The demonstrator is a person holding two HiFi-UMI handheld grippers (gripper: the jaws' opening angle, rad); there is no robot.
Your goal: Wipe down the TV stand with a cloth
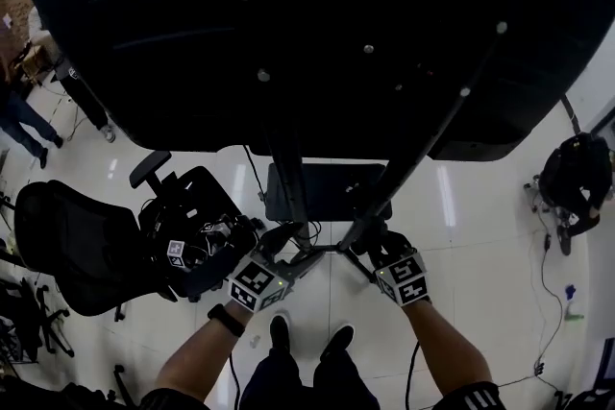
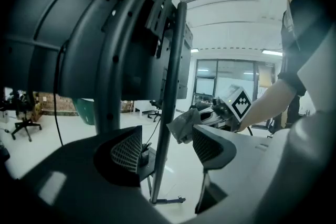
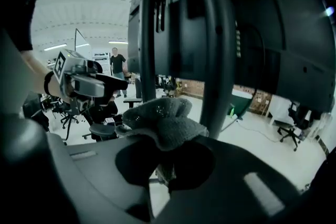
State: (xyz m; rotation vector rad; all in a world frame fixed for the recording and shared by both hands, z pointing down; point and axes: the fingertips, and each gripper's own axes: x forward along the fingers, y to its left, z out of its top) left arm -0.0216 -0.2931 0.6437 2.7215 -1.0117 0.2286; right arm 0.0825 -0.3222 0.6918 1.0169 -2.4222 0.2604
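1. Grey knitted cloth [image 3: 163, 120] sits bunched up, pinched in the closed jaws of the right gripper [image 3: 164, 162], just beside a dark upright of the TV stand [image 3: 218, 60].
2. The left gripper [image 2: 167, 145] has its jaws spread, with a stand post [image 2: 173, 71] between them.

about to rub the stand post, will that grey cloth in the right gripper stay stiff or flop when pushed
Probably floppy: the cloth bunches in soft folds above the right gripper, so it should mould round the post. Its knitted-looking texture suggests grip rather than slipping. Likely light, being one small wad.
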